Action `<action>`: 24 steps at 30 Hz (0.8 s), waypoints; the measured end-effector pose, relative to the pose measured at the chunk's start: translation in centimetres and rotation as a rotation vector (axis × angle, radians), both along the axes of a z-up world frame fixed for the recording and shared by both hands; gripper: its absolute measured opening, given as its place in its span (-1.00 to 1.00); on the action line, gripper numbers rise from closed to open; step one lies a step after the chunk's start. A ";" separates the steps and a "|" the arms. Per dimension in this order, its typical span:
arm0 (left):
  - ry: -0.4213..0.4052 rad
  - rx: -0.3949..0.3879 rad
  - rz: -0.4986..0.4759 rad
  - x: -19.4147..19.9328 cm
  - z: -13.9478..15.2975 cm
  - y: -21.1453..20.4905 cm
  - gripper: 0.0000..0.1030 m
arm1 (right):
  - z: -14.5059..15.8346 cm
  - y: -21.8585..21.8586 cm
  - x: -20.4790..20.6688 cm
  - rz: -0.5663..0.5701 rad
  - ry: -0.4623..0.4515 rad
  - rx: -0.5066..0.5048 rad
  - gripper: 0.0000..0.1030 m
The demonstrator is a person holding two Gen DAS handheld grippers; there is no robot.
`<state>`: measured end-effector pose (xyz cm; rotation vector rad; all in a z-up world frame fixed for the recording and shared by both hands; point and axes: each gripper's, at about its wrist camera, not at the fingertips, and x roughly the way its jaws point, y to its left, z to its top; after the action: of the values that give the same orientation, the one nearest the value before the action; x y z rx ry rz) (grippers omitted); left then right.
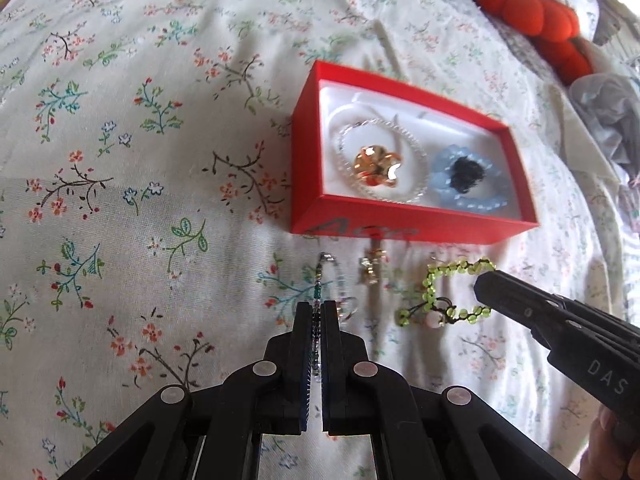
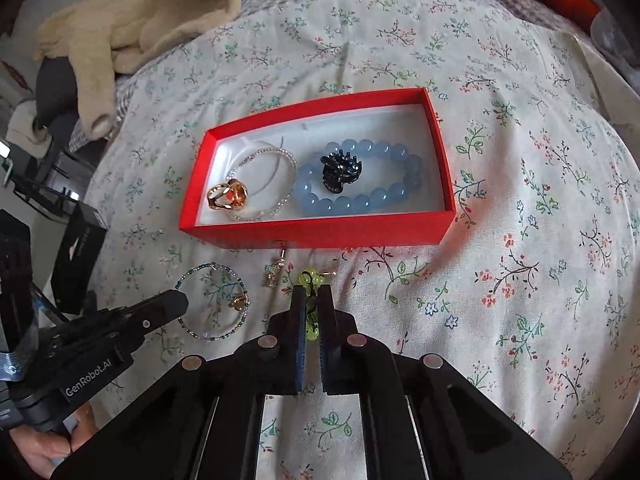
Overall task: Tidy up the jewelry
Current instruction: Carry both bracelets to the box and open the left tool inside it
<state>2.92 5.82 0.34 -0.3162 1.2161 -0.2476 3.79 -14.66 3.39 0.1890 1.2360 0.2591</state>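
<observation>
A red box (image 1: 400, 222) (image 2: 320, 236) lies on the flowered bedspread. In it are a clear bead bracelet (image 2: 276, 156), a gold clip (image 1: 374, 166) (image 2: 228, 197), a blue bead bracelet (image 2: 360, 204) (image 1: 444, 168) and a black claw clip (image 2: 339, 171). My left gripper (image 1: 318, 308) is shut on a thin teal bead bracelet (image 1: 319, 280) (image 2: 212, 272) in front of the box. My right gripper (image 2: 313, 294) is shut on a green bead bracelet (image 1: 436, 280) (image 2: 306, 279). A small gold earring (image 1: 370, 268) (image 2: 274, 272) lies between them.
A cream knitted garment (image 2: 132, 20) lies at the bed's far left. An orange plush (image 1: 532, 12) and grey cloth (image 1: 608, 116) lie at the far right. A black box (image 2: 78, 252) stands at the left bed edge.
</observation>
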 end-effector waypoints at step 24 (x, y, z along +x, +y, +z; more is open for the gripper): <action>-0.140 -0.090 0.016 0.6 5.2 -2.5 -1.00 | 5.5 -3.3 -1.4 -0.050 -0.128 0.069 -0.89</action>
<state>3.57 3.30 5.58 -0.3803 1.0663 -0.3064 2.38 -17.92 8.86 0.2585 1.0949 0.2665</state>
